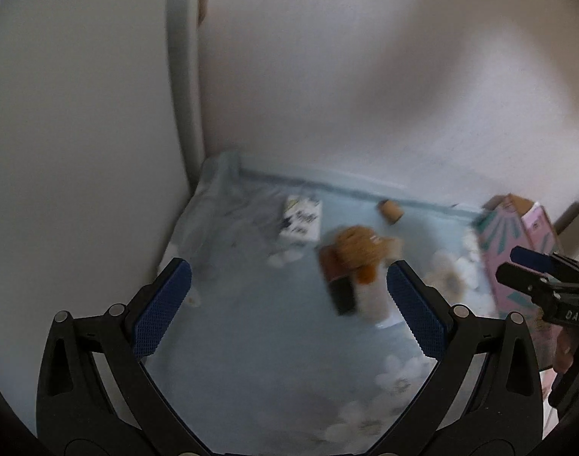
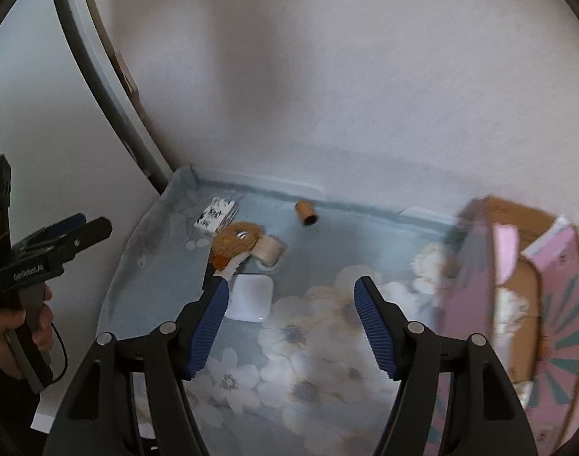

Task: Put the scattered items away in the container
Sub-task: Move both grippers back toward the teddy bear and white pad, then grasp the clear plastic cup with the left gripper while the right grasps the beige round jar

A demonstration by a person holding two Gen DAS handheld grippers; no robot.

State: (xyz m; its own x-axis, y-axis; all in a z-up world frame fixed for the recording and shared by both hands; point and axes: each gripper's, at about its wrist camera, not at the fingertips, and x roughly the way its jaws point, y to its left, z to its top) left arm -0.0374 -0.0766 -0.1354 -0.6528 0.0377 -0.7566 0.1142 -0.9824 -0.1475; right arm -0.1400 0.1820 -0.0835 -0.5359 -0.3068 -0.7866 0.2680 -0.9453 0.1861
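hovering over the floral cloth (image 2: 312, 345), both tongs gape wide, holding nothing. ahead of the left tongs (image 1: 285, 300) lie a patterned box (image 1: 302, 217), a plush toy (image 1: 359, 252) and a cork tube (image 1: 390, 211). a white pad (image 2: 250, 296) sits just beyond the right tongs (image 2: 291, 307); the pink container (image 2: 517, 300) stands to their right, open.

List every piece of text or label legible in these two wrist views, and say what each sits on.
"DAS": white letters on the body of the right gripper, seen from the left wrist.
"GenRobot.AI", slightly blurred: white print on the body of the left gripper, seen from the right wrist.
Black print on the small white box: too blurred to read.
Pink cardboard box: pattern only, no readable text.
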